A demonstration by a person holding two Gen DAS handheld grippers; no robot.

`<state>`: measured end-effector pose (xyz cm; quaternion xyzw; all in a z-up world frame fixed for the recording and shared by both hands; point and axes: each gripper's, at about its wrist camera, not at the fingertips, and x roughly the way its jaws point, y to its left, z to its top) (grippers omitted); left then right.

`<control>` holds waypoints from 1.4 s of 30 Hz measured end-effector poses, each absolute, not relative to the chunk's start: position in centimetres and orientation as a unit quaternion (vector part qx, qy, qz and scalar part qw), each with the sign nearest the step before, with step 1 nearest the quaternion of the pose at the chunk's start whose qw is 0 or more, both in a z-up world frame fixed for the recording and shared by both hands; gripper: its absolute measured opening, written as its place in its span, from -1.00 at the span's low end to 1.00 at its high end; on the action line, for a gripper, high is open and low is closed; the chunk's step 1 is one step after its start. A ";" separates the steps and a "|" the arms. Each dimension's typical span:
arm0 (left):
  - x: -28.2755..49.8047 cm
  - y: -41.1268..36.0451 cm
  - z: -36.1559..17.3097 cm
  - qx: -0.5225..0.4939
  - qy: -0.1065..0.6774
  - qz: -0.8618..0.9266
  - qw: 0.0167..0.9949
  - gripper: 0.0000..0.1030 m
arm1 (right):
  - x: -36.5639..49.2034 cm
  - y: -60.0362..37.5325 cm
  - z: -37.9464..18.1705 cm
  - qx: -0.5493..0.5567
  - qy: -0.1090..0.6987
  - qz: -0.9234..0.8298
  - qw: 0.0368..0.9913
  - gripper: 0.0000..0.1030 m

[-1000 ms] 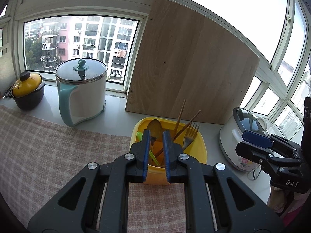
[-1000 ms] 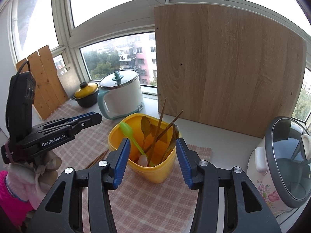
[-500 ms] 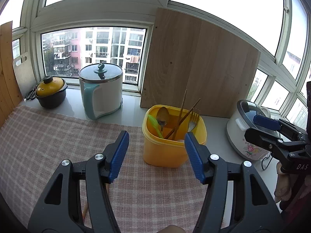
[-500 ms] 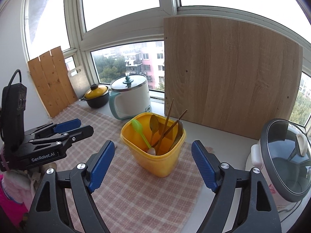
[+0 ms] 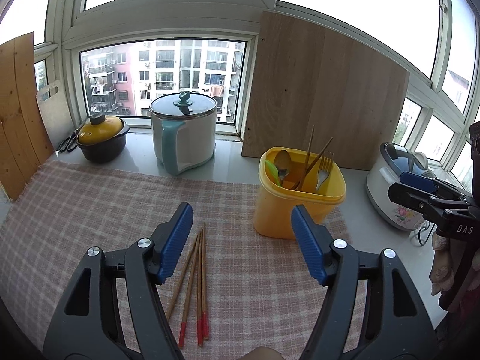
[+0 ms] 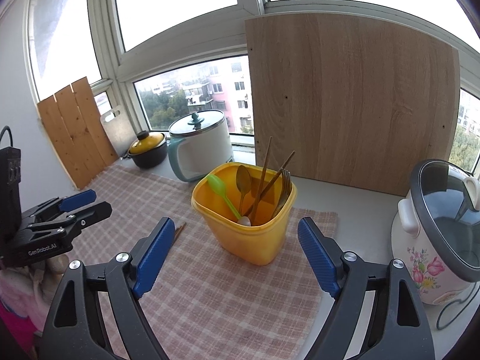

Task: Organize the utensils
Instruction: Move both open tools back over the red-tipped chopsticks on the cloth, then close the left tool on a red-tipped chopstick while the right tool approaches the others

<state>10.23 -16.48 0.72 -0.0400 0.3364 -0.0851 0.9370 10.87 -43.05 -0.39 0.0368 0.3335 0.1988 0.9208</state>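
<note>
On checked woven cloth (image 5: 90,210), both ribbed claws (image 5: 241,228) (image 6: 234,240) gape, opening further, near slim wooden chopsticks (image 5: 198,282).

Chopsticks (image 5: 196,282) lie left of the tub (image 5: 297,210).

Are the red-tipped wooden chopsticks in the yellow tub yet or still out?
Out. Four red-tipped wooden chopsticks lie flat on the checked cloth, beside the yellow plastic tub, which already holds other utensils.
</note>
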 end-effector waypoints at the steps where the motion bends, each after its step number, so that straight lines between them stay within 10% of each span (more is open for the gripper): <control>1: 10.3 -15.7 0.4 -0.039 0.341 -0.081 0.936 0.36 | 10.8 -42.7 -0.6 0.035 0.335 0.200 0.920 0.65; 13: 9.8 -6.0 -5.8 -0.061 0.424 -0.050 0.902 0.35 | 10.9 -37.0 -4.2 0.022 0.370 0.214 0.904 0.65; 26: 12.6 -7.5 -12.7 -0.027 0.514 -0.141 0.846 -0.56 | 12.2 -33.1 -9.0 0.060 0.467 0.221 0.854 0.64; 35: 14.6 -8.8 -15.7 -0.002 0.544 -0.172 0.821 -0.70 | 12.3 -30.4 -12.0 0.094 0.527 0.232 0.813 -0.27; 42: 15.1 -9.4 -16.5 0.026 0.545 -0.183 0.818 -0.74 | 12.4 -28.3 -13.2 0.102 0.546 0.232 0.799 -0.46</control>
